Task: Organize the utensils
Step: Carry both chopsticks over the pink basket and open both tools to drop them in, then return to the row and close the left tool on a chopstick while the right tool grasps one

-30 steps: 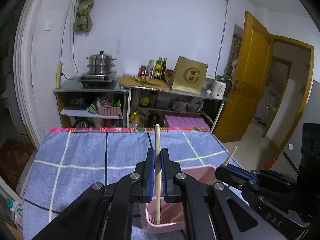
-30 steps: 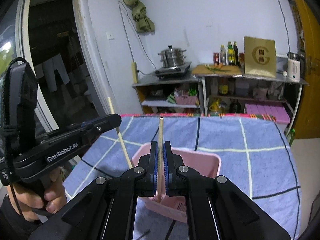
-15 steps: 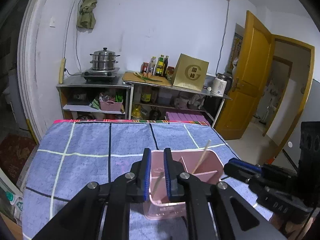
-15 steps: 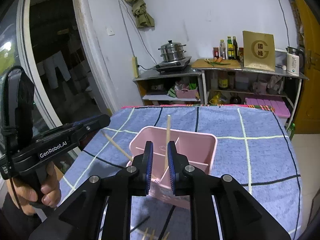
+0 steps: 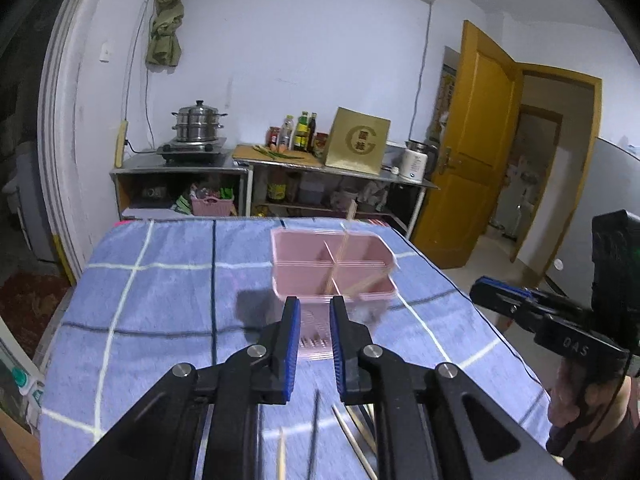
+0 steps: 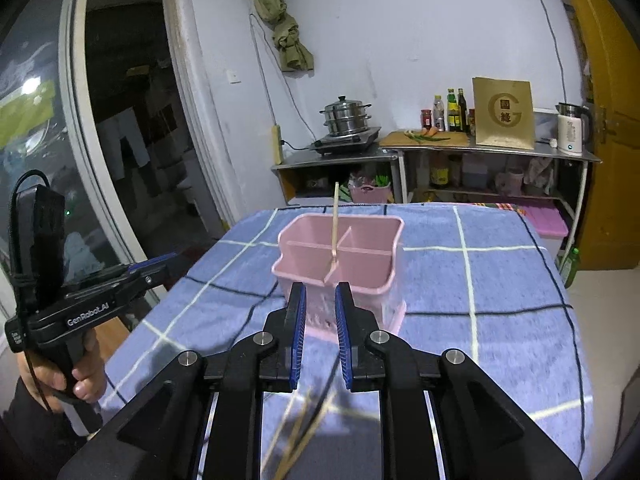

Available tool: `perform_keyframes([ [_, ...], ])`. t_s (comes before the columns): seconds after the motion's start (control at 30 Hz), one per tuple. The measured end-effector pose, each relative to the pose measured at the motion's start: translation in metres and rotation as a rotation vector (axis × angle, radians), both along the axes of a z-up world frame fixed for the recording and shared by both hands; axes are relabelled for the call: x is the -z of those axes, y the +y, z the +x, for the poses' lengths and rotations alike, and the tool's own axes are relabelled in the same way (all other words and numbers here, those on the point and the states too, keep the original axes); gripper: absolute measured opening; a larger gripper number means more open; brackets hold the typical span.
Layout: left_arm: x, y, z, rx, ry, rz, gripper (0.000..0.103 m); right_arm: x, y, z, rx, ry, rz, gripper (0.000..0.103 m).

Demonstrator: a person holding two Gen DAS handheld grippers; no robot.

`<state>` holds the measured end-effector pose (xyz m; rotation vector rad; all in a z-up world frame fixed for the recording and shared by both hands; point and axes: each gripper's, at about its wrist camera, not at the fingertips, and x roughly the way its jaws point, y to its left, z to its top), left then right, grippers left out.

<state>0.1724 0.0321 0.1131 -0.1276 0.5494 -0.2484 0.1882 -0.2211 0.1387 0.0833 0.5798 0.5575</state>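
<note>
A pink divided utensil holder stands on the blue checked cloth. A wooden chopstick leans upright in it; another chopstick lies slanted in a near compartment. My left gripper is open and empty, just short of the holder. My right gripper is open and empty, also just short of it. Several loose chopsticks lie on the cloth under the grippers. The right gripper shows in the left wrist view, the left gripper in the right wrist view.
The table is covered by the blue cloth; its edges drop off left and right. Behind stand metal shelves with a steamer pot, bottles, a gold box and a kettle. A yellow door is at right.
Both grippers let go of their chopsticks into the pink holder, opened, and pulled back and up from it. The loose chopsticks on the cloth have come into view.
</note>
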Motion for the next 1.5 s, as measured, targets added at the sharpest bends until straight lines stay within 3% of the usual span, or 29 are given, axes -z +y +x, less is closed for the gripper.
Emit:
perform_keyframes([
  [0.3,0.036,-0.011,-0.047,0.035,0.054,-0.042,0.014,0.02,-0.026,-0.038,0.028,0.019,0.012,0.015],
  [0.5,0.058,-0.018,-0.058,0.051,0.113,-0.05,0.014,0.035,-0.028,-0.048,0.024,0.053,0.004,0.015],
  [0.67,0.071,-0.026,-0.055,0.057,0.157,-0.051,0.015,0.048,-0.028,-0.05,0.027,0.076,-0.01,0.015],
  [0.8,0.084,-0.033,-0.047,0.061,0.195,-0.047,0.023,0.059,-0.031,-0.048,0.038,0.102,-0.019,0.015],
  [1.5,0.144,-0.059,0.009,0.021,0.382,0.02,0.023,0.115,-0.039,-0.008,0.098,0.261,-0.113,0.015],
])
